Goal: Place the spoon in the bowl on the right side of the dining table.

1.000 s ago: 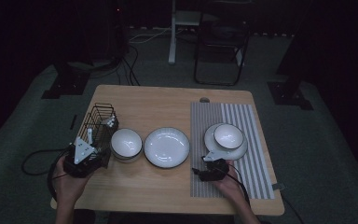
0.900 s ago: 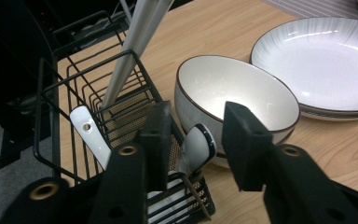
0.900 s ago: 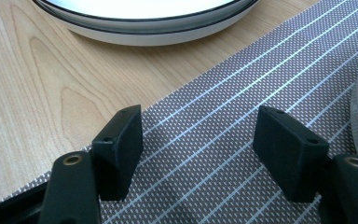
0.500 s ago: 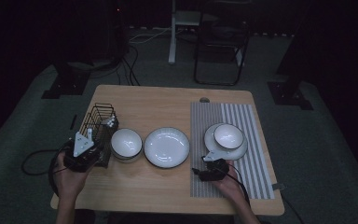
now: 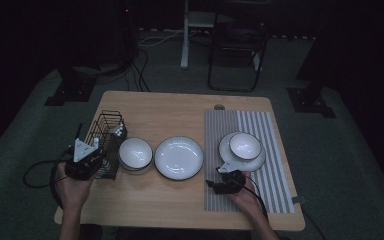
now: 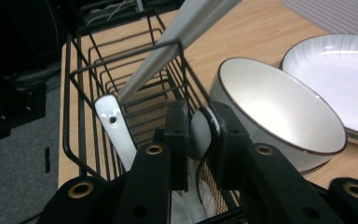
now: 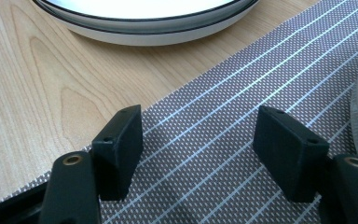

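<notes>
My left gripper (image 5: 98, 151) reaches into the black wire basket (image 5: 105, 131) at the table's left. In the left gripper view its jaws (image 6: 199, 116) have just been closing and now pinch the end of a white spoon (image 6: 200, 136) inside the basket (image 6: 81, 93). A second white handle with a hole (image 6: 114, 122) and a long pale stick (image 6: 168, 51) also lie in the basket. My right gripper (image 5: 218, 180) rests low on the striped mat (image 5: 275, 130), open, with bare mat (image 7: 242, 93) between its jaws (image 7: 198, 140).
A white bowl (image 5: 135, 153) stands right beside the basket, close to my left jaws (image 6: 279, 112). A white plate (image 5: 178, 157) sits mid-table. Another bowl (image 5: 244, 145) rests on a plate on the mat. The wooden table (image 5: 170, 110) has bare room at the back.
The left hand and gripper have shifted slightly to the left at the basket. The right hand has stayed where it was.
</notes>
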`<state>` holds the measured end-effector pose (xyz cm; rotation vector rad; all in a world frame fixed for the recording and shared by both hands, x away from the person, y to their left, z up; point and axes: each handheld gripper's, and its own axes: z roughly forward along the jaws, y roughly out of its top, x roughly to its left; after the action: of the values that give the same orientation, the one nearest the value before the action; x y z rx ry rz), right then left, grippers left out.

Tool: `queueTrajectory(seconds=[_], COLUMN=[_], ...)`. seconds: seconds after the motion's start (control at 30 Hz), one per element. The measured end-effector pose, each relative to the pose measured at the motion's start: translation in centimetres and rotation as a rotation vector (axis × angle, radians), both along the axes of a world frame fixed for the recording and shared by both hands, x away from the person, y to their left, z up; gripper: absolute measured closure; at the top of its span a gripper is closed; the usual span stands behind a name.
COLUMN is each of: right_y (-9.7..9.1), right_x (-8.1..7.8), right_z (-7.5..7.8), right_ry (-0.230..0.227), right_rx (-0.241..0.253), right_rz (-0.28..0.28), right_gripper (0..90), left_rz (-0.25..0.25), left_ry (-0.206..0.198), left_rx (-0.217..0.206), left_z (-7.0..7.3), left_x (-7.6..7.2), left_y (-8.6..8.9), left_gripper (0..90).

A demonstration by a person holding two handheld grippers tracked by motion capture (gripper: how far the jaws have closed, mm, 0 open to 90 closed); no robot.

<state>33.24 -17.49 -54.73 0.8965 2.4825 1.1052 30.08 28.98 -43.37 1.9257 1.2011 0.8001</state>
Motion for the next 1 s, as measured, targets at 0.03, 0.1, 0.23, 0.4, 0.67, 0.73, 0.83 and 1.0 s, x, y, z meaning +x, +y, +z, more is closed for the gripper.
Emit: queueTrajectory(seconds=[0.03,0.1,0.23,0.4,0.67,0.73,0.83,1.0], right_y=[0.0,0.0,0.0,0.0,0.0,0.0,0.0,0.0], right_x=[0.0,0.0,0.0,0.0,0.0,0.0,0.0,0.0], right_z=[0.0,0.0,0.0,0.0,0.0,0.0,0.0,0.0], right_ry=[0.0,0.0,0.0,0.0,-0.001,0.0,0.0,0.0], right_rx=[0.0,0.0,0.0,-0.001,0.0,0.0,0.0,0.0], right_rz=[0.0,0.0,0.0,0.0,0.0,0.0,0.0,0.0], right_gripper=[32.6,32.6,32.6,32.6,32.6,32.6,32.5,32.6], left_rz=[-0.001,-0.001,-0.007,-0.004,0.0,0.003,0.002,0.005], left_ry=[0.001,0.004,0.01,0.01,0.012,0.009,0.001,-0.025], left_rx=[-0.007,-0.011,-0.027,-0.039,-0.048,-0.037,-0.013,-0.013], left_z=[-0.03,-0.06,-0.19,-0.29,-0.35,-0.31,-0.22,0.33], left_x=[0.03,0.11,0.29,0.45,0.5,0.42,0.26,-0.05], left_y=[0.04,0.03,0.06,0.19,0.21,0.04,-0.22,-0.22], left_gripper=[78.6,78.9,78.9,82.8,84.3,84.6,84.8,84.9])
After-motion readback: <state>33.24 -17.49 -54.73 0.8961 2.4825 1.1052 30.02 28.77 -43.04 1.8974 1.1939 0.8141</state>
